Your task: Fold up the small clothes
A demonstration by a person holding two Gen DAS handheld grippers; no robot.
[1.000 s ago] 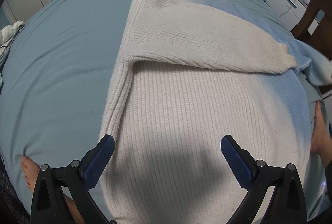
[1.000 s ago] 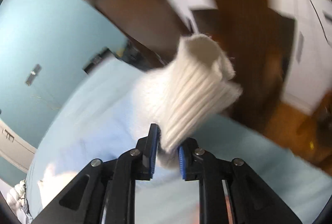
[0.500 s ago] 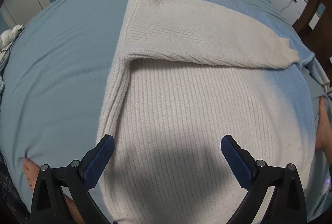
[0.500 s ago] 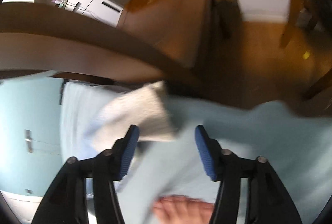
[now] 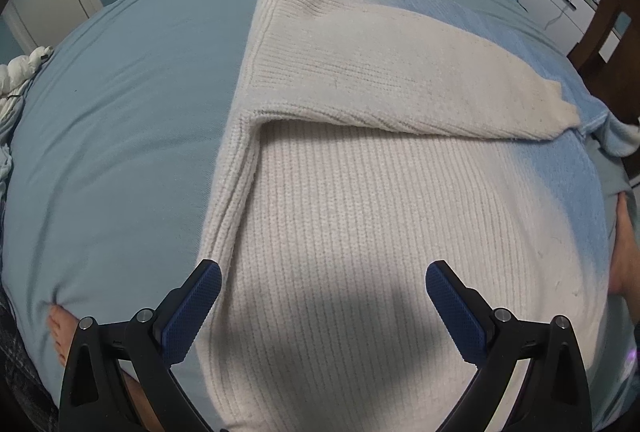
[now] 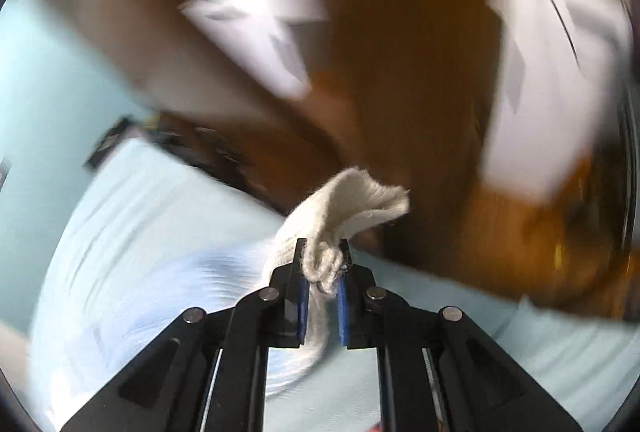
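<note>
Cream ribbed-knit sweater (image 5: 360,232) lies flat on the blue bedsheet (image 5: 120,132) ahead of the left gripper (image 5: 323,288), whose jaws stand wide and empty. Right gripper (image 6: 322,268) is clamped on the sweater's cuff (image 6: 352,200). Soft, limp, light; best pinched at hems or cuffs. No legible writing.

Left view is sharp, evenly lit and bent at the rim, a dark shadow at bottom centre across the sweater (image 5: 400,232). Right view smears with motion blur, pale glare upper right.
</note>
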